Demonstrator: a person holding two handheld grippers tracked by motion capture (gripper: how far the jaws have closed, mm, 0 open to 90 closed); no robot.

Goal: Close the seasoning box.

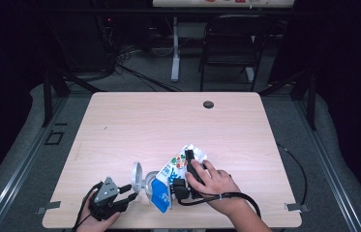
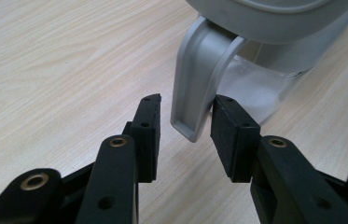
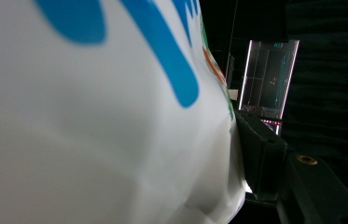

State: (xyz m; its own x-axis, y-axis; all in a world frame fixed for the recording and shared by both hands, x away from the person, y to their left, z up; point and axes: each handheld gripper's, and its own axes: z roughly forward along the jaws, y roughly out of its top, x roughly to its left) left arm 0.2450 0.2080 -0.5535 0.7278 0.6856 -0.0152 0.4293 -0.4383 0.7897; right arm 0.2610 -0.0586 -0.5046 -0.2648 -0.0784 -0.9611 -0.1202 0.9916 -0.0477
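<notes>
Right gripper (image 1: 190, 170) jaws clamped on glossy white-blue carton (image 1: 168, 183), print unreadable, left gripper (image 2: 184, 122) jaws apart around grey plastic jug handle (image 2: 199, 79), pale wood bench (image 1: 168, 121)

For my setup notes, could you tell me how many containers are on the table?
2: a grey-handled jug near the front edge, and a blue-and-white bag tilted over it, clamped in the right gripper. None looks hidden.

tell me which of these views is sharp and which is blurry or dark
High view: the table is evenly lit, the room around it nearly black, detail soft. Left gripper view: sharp on the pitcher handle between the left gripper jaws, no glare. Right gripper view: the carton sits so close that its blue print blurs; the background is dark.
</notes>
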